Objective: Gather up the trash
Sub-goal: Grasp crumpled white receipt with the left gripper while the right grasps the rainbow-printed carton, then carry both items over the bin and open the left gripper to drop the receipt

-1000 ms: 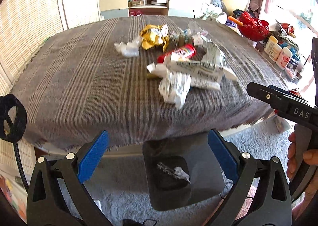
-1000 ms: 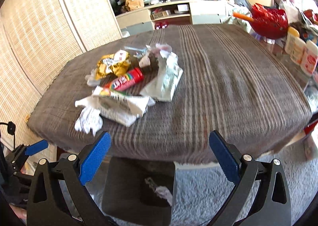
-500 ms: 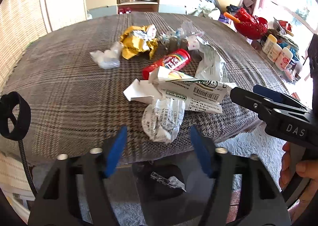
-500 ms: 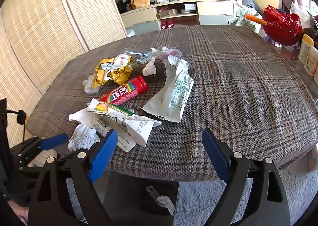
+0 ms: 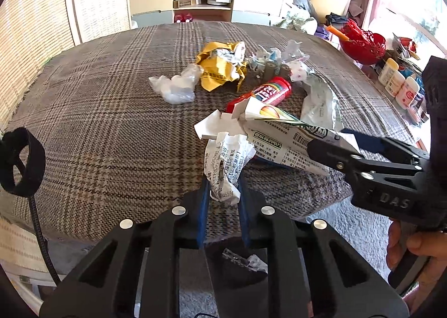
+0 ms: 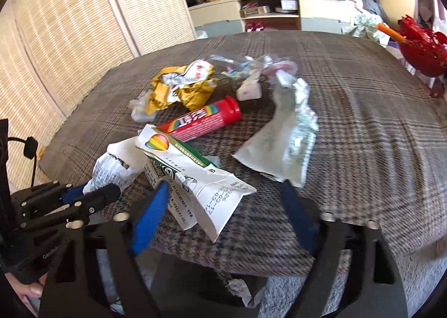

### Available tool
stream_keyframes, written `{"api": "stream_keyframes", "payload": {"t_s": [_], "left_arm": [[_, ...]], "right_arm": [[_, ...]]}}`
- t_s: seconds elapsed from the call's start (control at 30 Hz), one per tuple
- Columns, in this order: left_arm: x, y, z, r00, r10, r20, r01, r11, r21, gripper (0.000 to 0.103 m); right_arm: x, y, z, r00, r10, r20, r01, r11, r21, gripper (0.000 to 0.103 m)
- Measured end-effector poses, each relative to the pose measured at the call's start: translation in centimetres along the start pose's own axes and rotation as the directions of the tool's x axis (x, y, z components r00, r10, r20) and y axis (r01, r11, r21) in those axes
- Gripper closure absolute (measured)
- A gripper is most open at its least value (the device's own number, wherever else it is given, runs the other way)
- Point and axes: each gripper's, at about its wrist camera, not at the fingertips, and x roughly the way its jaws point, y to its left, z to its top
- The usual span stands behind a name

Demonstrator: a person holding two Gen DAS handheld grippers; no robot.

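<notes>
We see the left hand-held gripper (image 5: pixel 222 178) with its jaws narrow and closing on a crumpled printed paper (image 5: pixel 227 161) at the near edge of the plaid-covered surface (image 5: pixel 111 128); the blue pads flank the paper's lower end. The right hand-held gripper (image 6: pixel 223 200) has its jaws about half wide and closing, the flattened white carton (image 6: pixel 195 178) lying between them, pads not pressing it. Behind lie a red tube (image 6: pixel 204 119) and a yellow wrapper (image 6: pixel 181 89). Below the edge, a dark bin (image 5: pixel 237 265) holds one scrap.
</notes>
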Motion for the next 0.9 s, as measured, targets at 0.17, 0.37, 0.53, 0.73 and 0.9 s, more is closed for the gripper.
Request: {"api": "stream_keyframes", "payload": {"t_s": [0.17,0.37,0.53,0.73,0.9], "left_arm": [[0.0,0.5,0.1,1.0,0.004,0.001,-0.004,1.0,-0.001,0.086],[-1.2,0.7,0.0,1.0,0.012,0.02,-0.011,1.0,-0.007,0.086],[-3.3,0.2,0.2,0.999,0.015,0.052,-0.015,1.0,-0.004,0.086],[-7.1,-1.3,-0.1,0.995,0.024,0.099,-0.025,1.0,0.013,0.086],[-10.6,-2.4,-1.7,0.99,0.04,0.136,-0.044,0.999,0.027,0.086]], "right_arm": [[-0.2,0.9,0.0,1.0,0.014,0.013,-0.014,1.0,-0.012,0.056],[-2.5,0.7,-0.1,0.997,-0.013,0.072,0.013,1.0,-0.003,0.061],[-5.0,0.4,0.3,0.993,-0.021,0.12,0.021,1.0,0.0,0.061],[-9.5,0.3,-0.5,0.984,-0.052,0.168,0.051,0.999,0.007,0.061],[-12.8,0.2,-2.6,0.979,-0.093,0.18,0.09,0.996,0.024,0.061]]}}
